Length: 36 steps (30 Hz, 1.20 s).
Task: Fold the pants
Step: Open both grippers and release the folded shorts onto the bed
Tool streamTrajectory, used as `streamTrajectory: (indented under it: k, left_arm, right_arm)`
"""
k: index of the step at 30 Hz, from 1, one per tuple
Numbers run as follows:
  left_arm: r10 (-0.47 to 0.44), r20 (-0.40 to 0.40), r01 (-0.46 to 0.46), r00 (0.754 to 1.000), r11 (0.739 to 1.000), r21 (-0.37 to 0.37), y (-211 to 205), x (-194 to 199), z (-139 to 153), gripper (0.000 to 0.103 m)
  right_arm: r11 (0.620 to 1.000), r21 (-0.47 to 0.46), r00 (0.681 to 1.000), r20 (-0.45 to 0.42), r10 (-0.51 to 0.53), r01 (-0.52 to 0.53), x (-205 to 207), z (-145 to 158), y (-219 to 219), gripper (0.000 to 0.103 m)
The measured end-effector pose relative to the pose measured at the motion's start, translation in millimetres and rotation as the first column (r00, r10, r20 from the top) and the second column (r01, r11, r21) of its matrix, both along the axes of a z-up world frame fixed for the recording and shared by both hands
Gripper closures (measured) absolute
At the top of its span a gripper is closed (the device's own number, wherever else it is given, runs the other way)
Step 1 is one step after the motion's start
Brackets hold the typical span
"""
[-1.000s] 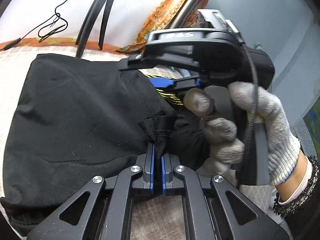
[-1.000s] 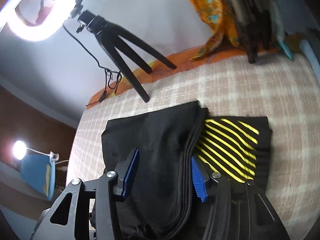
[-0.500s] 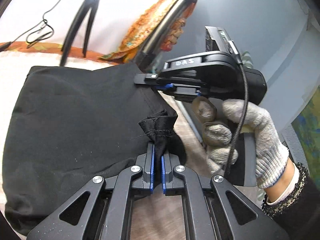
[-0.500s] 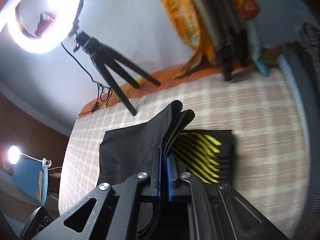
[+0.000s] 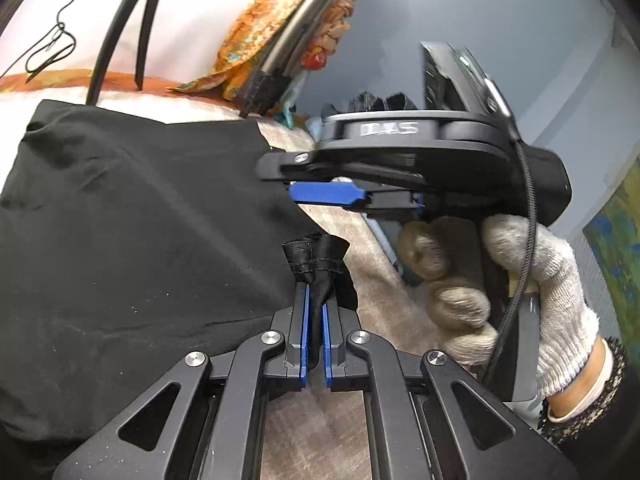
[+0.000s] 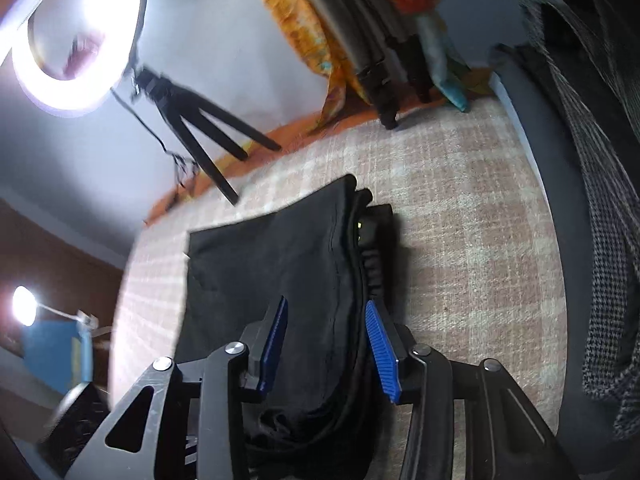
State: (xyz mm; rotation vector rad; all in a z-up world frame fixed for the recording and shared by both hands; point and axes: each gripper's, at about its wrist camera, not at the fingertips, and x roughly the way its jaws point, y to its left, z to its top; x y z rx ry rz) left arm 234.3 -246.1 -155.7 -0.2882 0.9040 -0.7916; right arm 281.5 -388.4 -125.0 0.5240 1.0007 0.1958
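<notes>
Left wrist: pants [image 5: 120,240] pinched in tongs [image 5: 315,300].

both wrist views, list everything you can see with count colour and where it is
pants: one, black, folded on the checked cover, hem corner pinched in the left gripper
checked cover: one, beige and white, under the pants
ring light: one, lit white, upper left of the right wrist view
tripod: one, black, at the far edge of the cover
patterned cloth: one, orange, draped by the wall
desk lamp: one, lit, low on the left
left gripper: one, black with blue pads, shut on the hem
right gripper: one, black with blue pads, jaws opening over the pants edge
gloved hand: one, grey-white knit, holding the right gripper
</notes>
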Motion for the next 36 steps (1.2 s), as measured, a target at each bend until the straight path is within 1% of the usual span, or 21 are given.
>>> streamTrajectory:
  k: [2, 4, 5, 7, 8, 9, 11, 14, 16, 18, 20, 21, 23, 26, 28, 29, 30, 31, 32, 33, 36]
  left_arm:
    - [-0.026, -0.001, 0.026, 1.000, 0.999, 0.021, -0.1, -3.4, -1.5, 0.099]
    - [-0.060, 0.008, 0.059, 0.998, 0.997, 0.059, 1.1, -8.1, -0.7, 0.099]
    - [-0.070, 0.009, 0.070, 0.997, 0.995, 0.076, 2.2, -10.5, -0.6, 0.093]
    - [-0.099, -0.008, 0.099, 0.995, 0.990, 0.101, 4.9, -16.0, -0.7, 0.087]
    - [-0.110, -0.022, 0.112, 0.994, 0.986, 0.120, 6.9, -19.9, 0.0, 0.079]
    - [-0.115, -0.027, 0.118, 0.993, 0.984, 0.133, 10.2, -24.0, 1.7, 0.074]
    - [-0.116, -0.013, 0.117, 0.993, 0.985, 0.128, 24.0, -32.2, 10.6, 0.073]
    - [-0.094, 0.031, 0.090, 0.995, 0.990, 0.111, 48.0, -37.5, 28.4, 0.073]
    - [-0.040, 0.095, 0.029, 0.995, 0.992, 0.121, 68.4, -36.3, 40.9, 0.073]
    - [0.009, 0.120, -0.026, 0.993, 0.990, 0.139, 87.4, -28.7, 44.5, 0.073]
    - [0.053, 0.099, -0.069, 0.994, 0.985, 0.161, 103.0, -17.7, 37.8, 0.073]
    - [0.079, 0.066, -0.089, 0.995, 0.982, 0.164, 112.1, -10.3, 29.7, 0.073]
    - [0.111, 0.029, -0.115, 0.993, 0.976, 0.185, 121.2, -4.0, 16.8, 0.073]
    - [0.117, 0.008, -0.116, 0.993, 0.971, 0.211, 128.9, -5.7, 5.8, 0.073]
    - [0.111, 0.003, -0.109, 0.994, 0.967, 0.230, 129.4, -6.9, -0.3, 0.073]
    - [0.112, 0.000, -0.109, 0.994, 0.967, 0.232, 128.7, -6.4, -0.6, 0.073]
    - [0.112, -0.004, -0.108, 0.994, 0.966, 0.234, 130.1, -7.7, -1.8, 0.073]
    - [0.112, -0.008, -0.107, 0.994, 0.966, 0.236, 131.1, -9.0, -2.5, 0.073]
    - [0.114, -0.012, -0.108, 0.993, 0.965, 0.238, 130.7, -6.3, -4.8, 0.073]
    - [0.113, -0.014, -0.107, 0.993, 0.965, 0.238, 132.0, -7.3, -5.1, 0.073]
    - [0.119, -0.016, -0.113, 0.993, 0.967, 0.228, 135.7, -9.4, -7.9, 0.073]
  right_arm:
    - [0.997, -0.081, 1.000, -0.013, 0.013, -0.014, 0.3, -3.1, 9.5, 0.064]
    - [0.991, -0.134, 1.000, -0.007, 0.020, -0.021, -1.4, -4.0, 15.1, 0.066]
    - [0.989, -0.148, 1.000, -0.002, 0.021, -0.021, -3.2, -4.5, 15.0, 0.067]
    - [0.982, -0.189, 1.000, -0.012, 0.009, -0.011, -5.3, -7.0, 15.0, 0.067]
    - [0.980, -0.200, 1.000, -0.027, 0.004, -0.009, -5.5, -9.6, 13.7, 0.067]
    - [0.982, -0.188, 0.999, -0.045, 0.003, -0.011, -6.0, -13.9, 11.1, 0.067]
    - [0.987, -0.158, 0.999, -0.035, -0.009, 0.003, -9.1, -14.3, 4.9, 0.066]
    - [0.986, -0.166, 0.998, 0.059, 0.000, 0.009, -13.5, 4.4, 0.7, 0.064]
    - [0.988, -0.150, 0.995, 0.104, -0.006, 0.022, -8.7, 13.6, -2.7, 0.058]
    - [0.991, -0.127, 0.990, 0.143, -0.017, 0.035, 3.1, 21.3, -6.8, 0.049]
    - [0.993, -0.114, 0.987, 0.157, -0.023, 0.042, 18.6, 23.5, -9.1, 0.047]
    - [0.993, -0.105, 0.988, 0.153, -0.029, 0.045, 29.5, 22.0, -10.9, 0.047]
    - [0.994, -0.099, 0.991, 0.130, -0.034, 0.047, 49.8, 15.8, -11.0, 0.046]
    - [0.995, -0.085, 0.996, 0.079, -0.038, 0.045, 72.9, 1.5, -11.4, 0.045]
    - [0.997, -0.071, 0.997, 0.069, -0.022, 0.027, 78.7, -2.9, -7.9, 0.051]
    - [0.997, -0.071, 0.997, 0.072, -0.008, 0.014, 79.4, -3.4, -4.2, 0.068]
    - [0.997, -0.071, 0.997, 0.072, 0.004, 0.002, 80.0, -3.9, -2.1, 0.082]
    - [0.997, -0.075, 0.997, 0.075, 0.013, -0.007, 79.1, -3.3, -0.1, 0.086]
    - [0.997, -0.081, 0.997, 0.077, 0.019, -0.013, 78.3, -3.3, 2.0, 0.096]
    - [0.996, -0.091, 0.997, 0.076, 0.022, -0.015, 76.7, -2.1, 3.5, 0.098]
    - [0.987, -0.159, 0.994, 0.105, 0.000, 0.017, 70.0, 6.3, 1.5, 0.100]
